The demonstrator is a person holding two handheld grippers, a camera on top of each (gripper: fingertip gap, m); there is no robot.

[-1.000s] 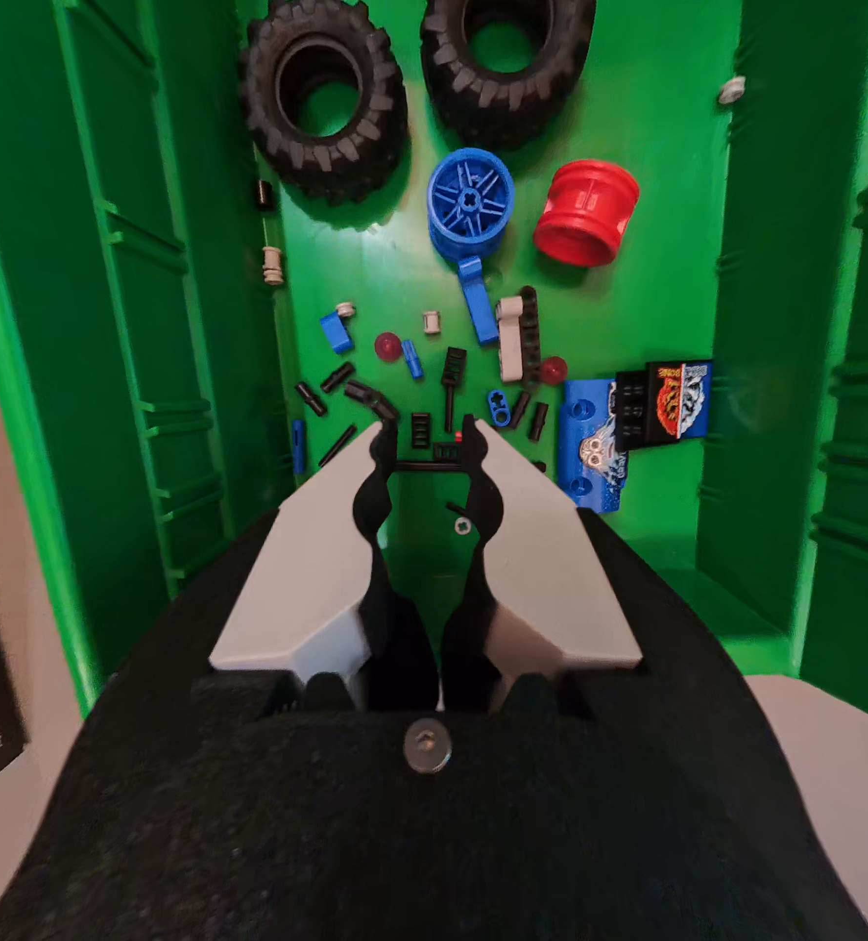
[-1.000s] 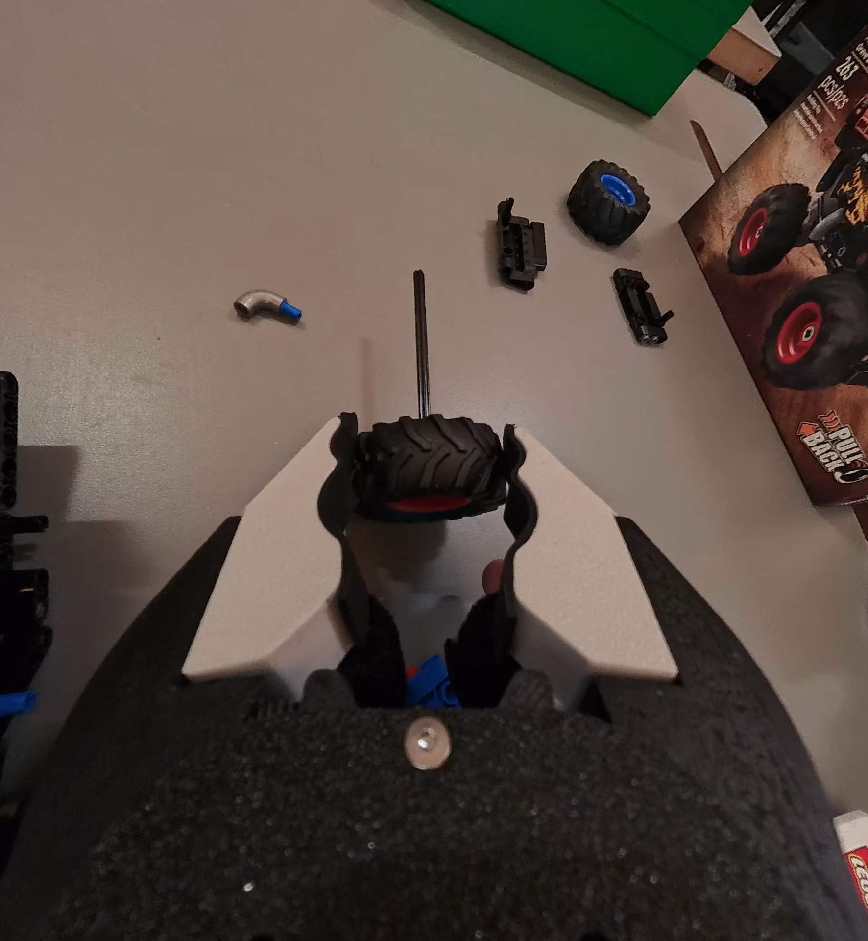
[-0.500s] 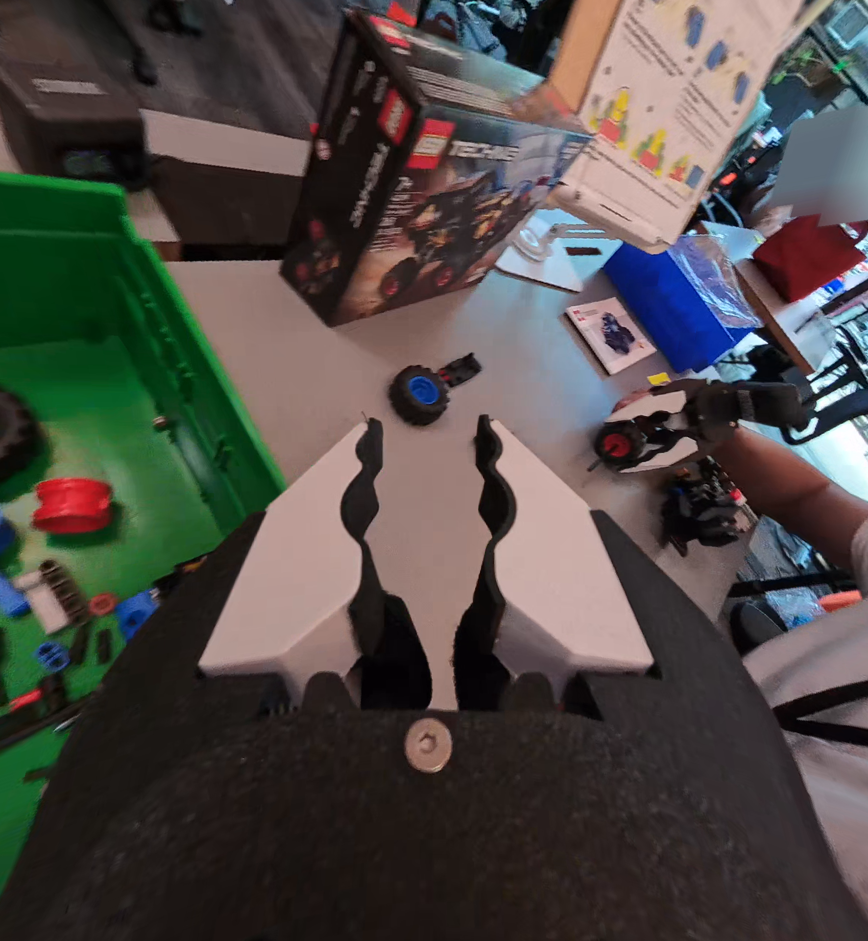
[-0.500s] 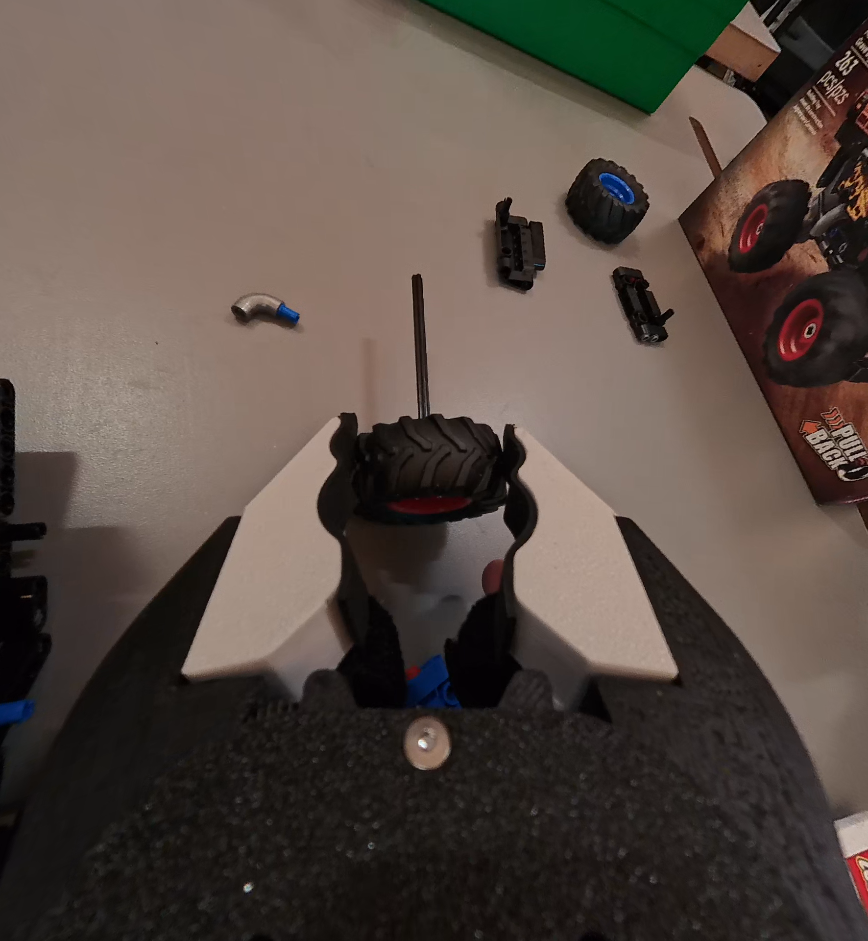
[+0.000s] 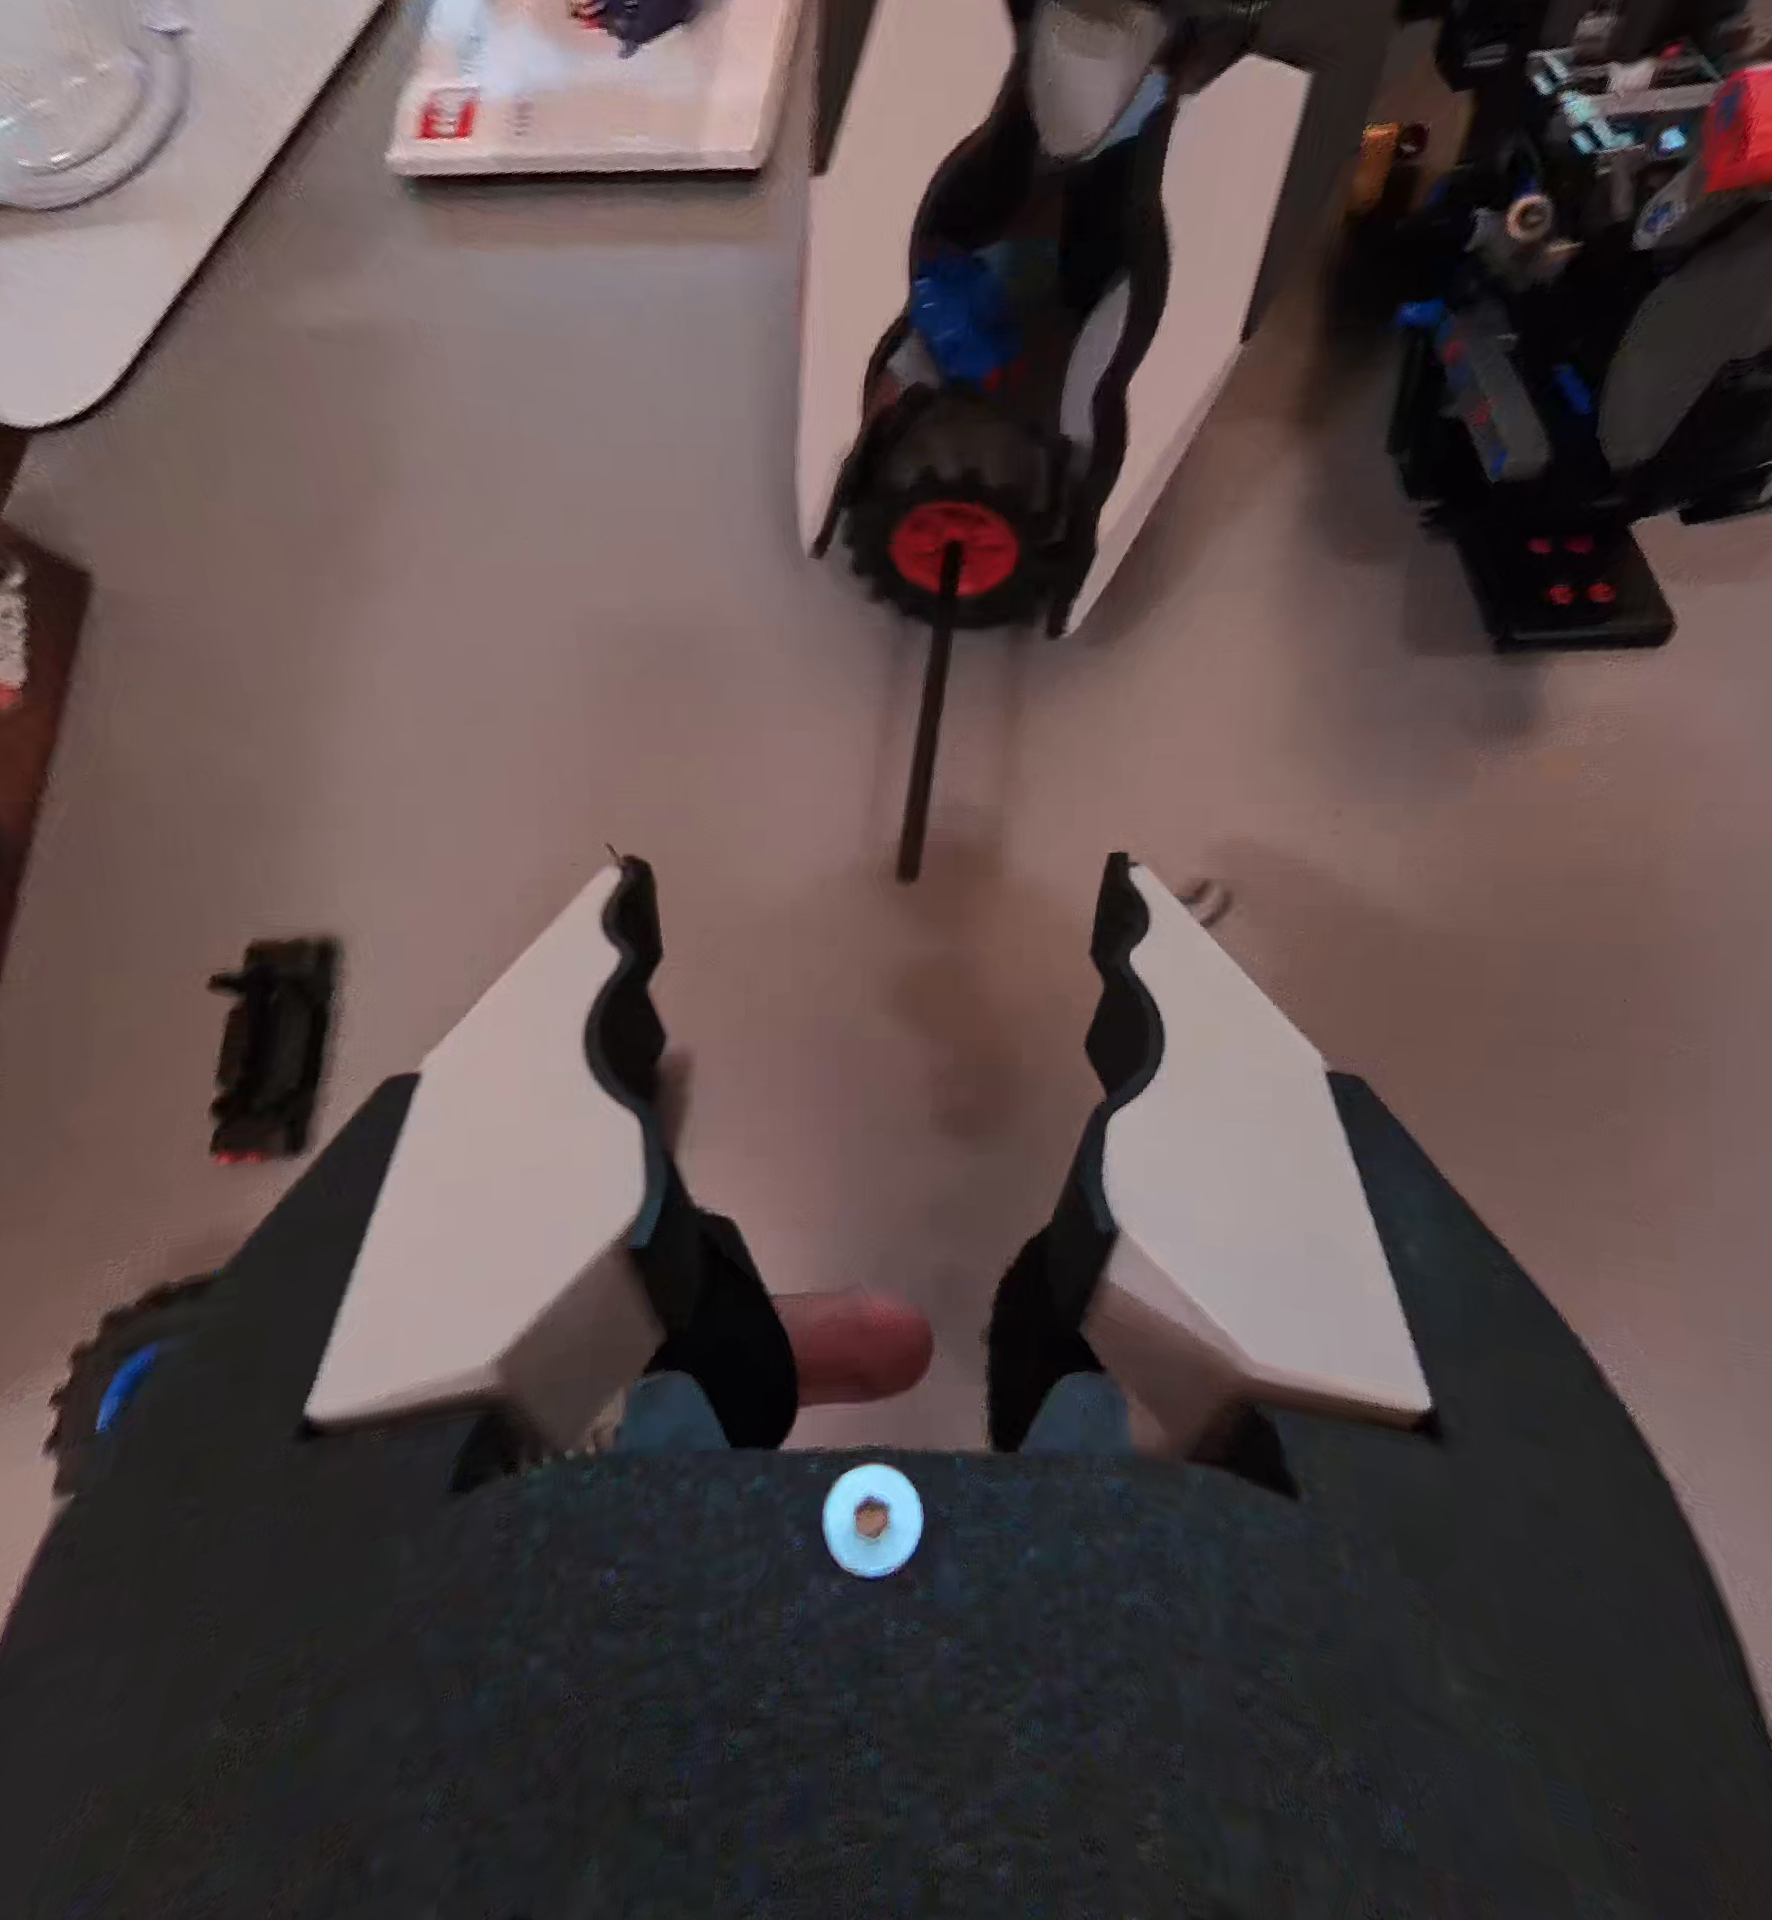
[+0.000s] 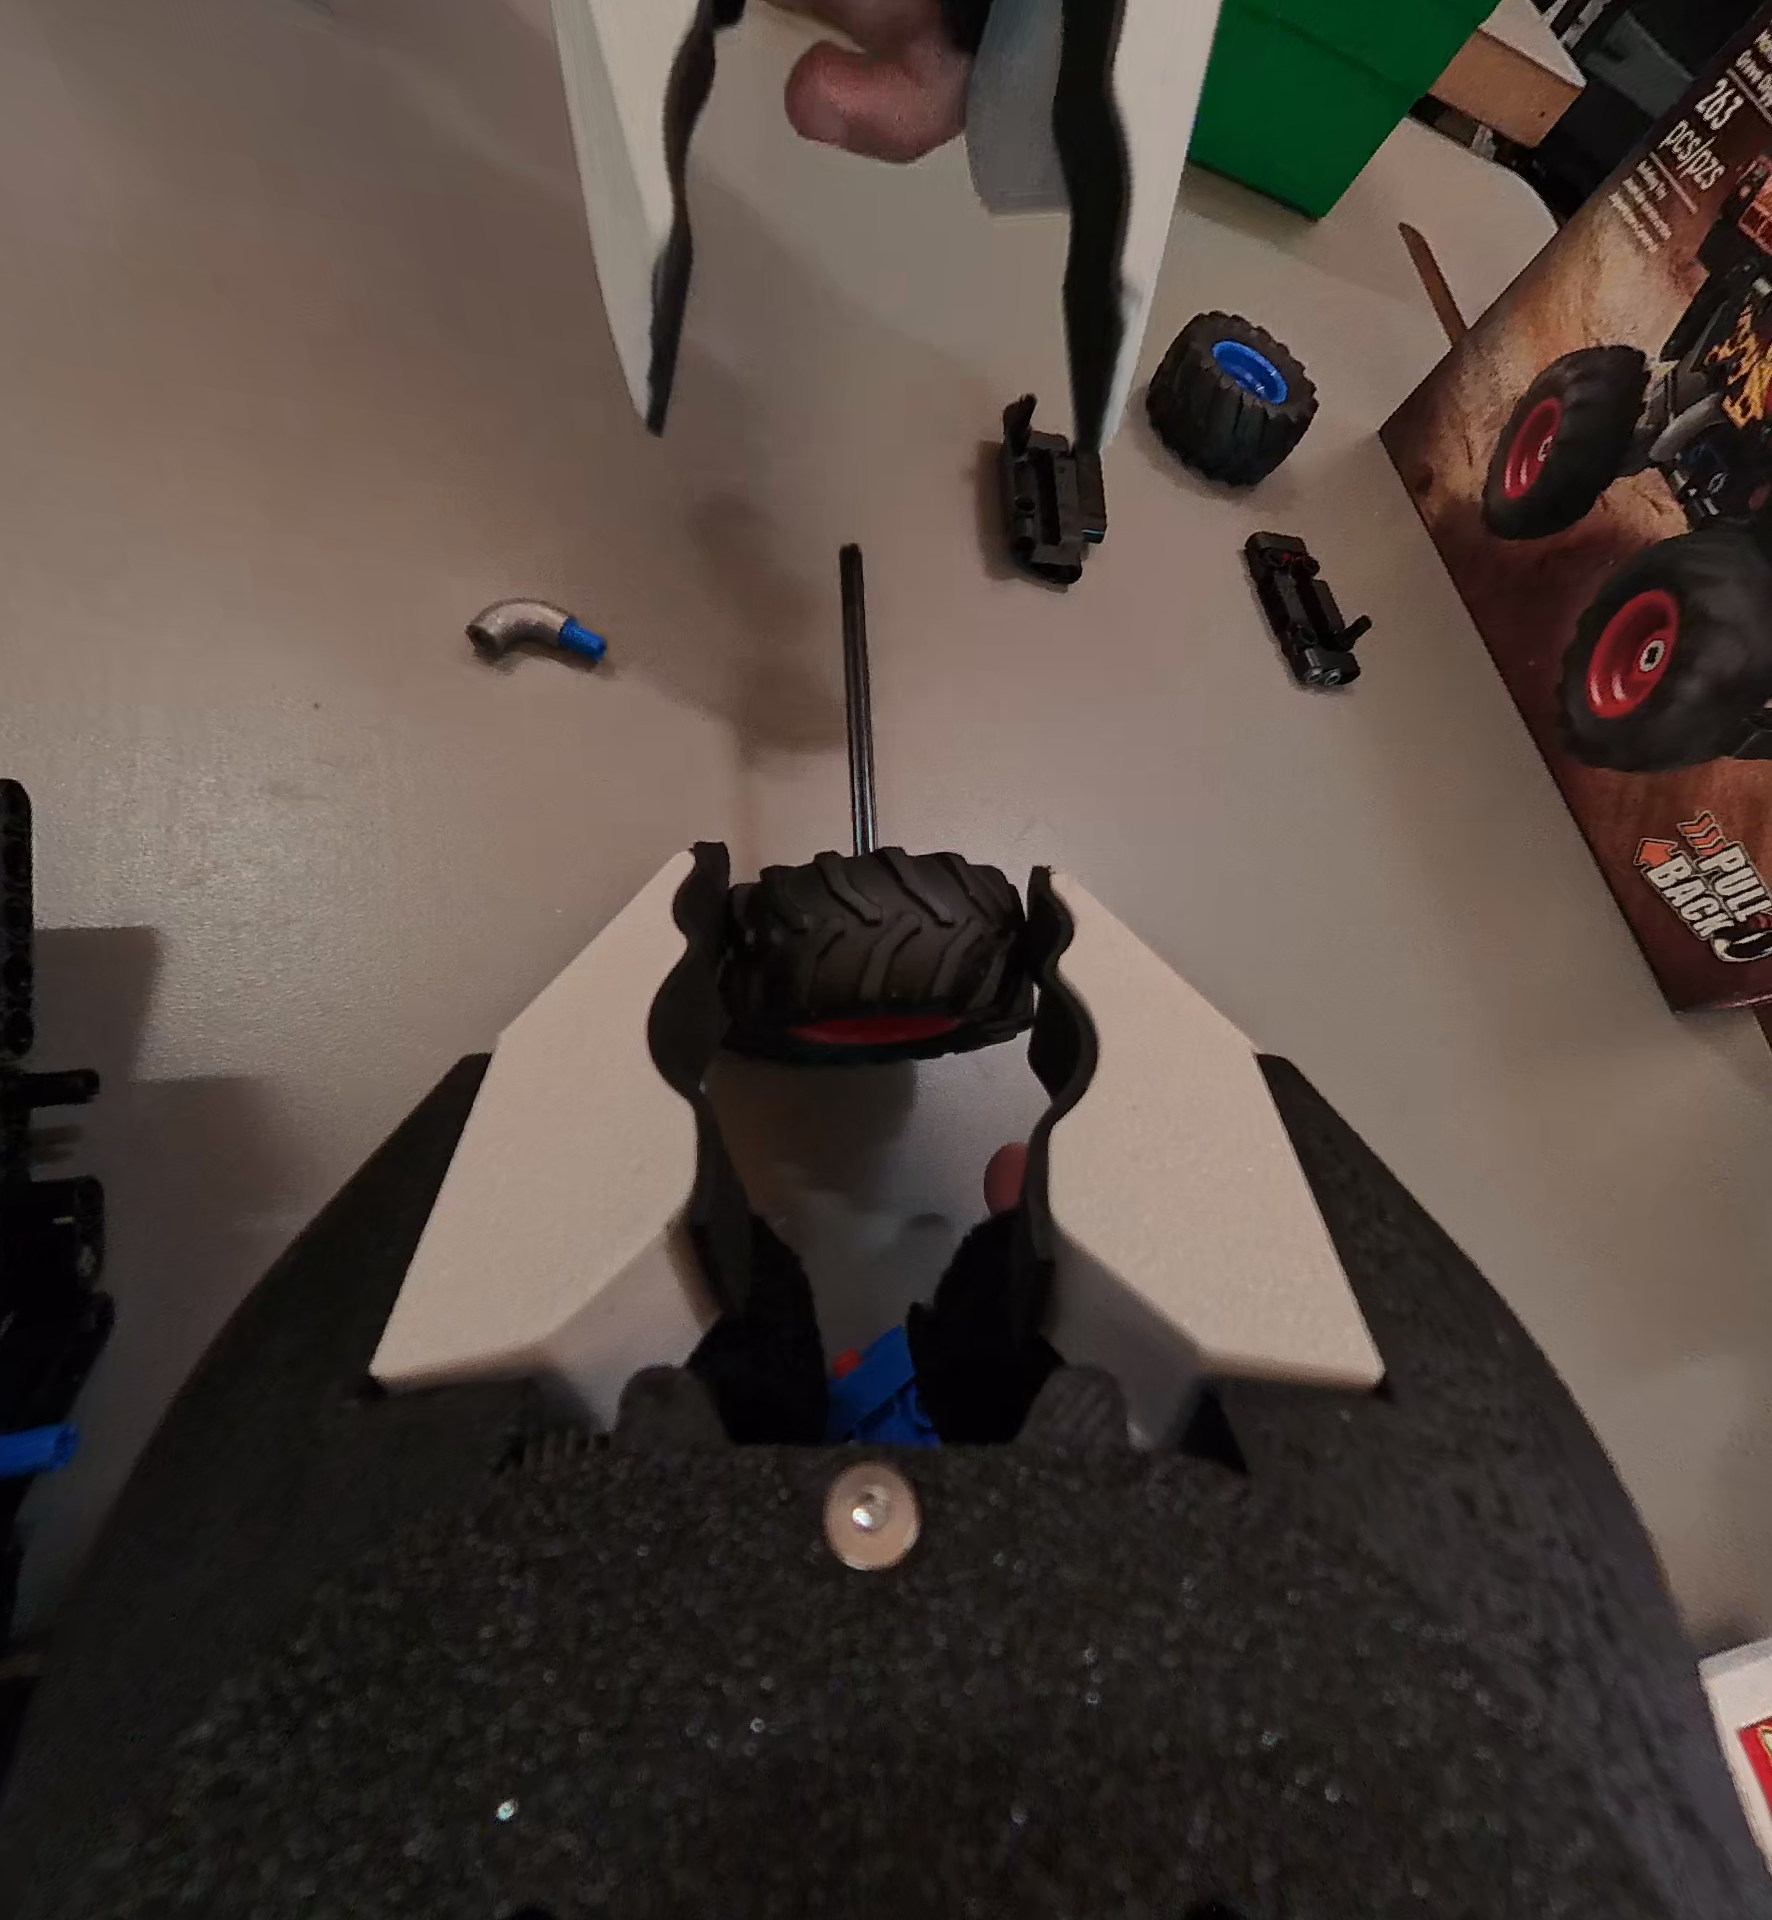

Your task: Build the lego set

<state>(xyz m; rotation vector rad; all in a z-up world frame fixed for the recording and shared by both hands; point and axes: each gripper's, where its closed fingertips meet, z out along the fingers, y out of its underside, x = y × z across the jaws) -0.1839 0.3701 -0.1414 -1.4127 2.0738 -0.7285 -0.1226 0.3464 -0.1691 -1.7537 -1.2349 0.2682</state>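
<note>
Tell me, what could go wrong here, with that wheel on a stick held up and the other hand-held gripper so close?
The right hand-held gripper pinches the black tyre with a red hub only by its tips, so a knock might twist it loose. The thin black axle sticks out unsupported toward the open left hand-held gripper; a fingertip could bump and skew it. The left wrist view is blurred, so exact clearance is hard to judge.

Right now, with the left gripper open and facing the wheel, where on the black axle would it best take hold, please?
Probably the bare free end of the black axle, approached head-on from the left gripper. The rod sticks straight out from the red hub of the wheel that the right gripper clamps by the tread, so only that thin end is exposed, with the jaws closing across it.
</note>
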